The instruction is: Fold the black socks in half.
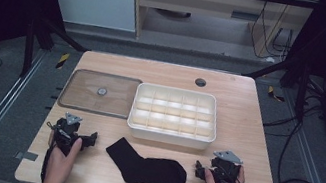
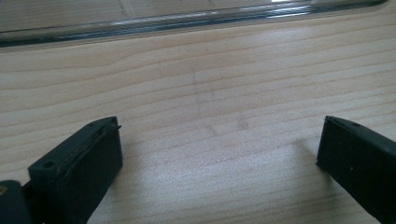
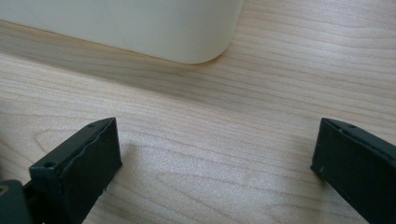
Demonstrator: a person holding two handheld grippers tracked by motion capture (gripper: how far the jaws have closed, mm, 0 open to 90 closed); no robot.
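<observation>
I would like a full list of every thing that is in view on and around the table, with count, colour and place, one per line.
sock: one, black, lying flat on the near middle of the table, between the two tools.
organiser box: one, cream white, many small empty compartments, table centre, behind the sock.
lid: one, clear brownish with a small round knob, flat on the table, left of the box.
table: one, light wood, with a dark round hole near its far edge.
left tool: one, black, near left, open, nothing between its jaws.
right tool: one, black, near right, open, nothing between its jaws.
</observation>
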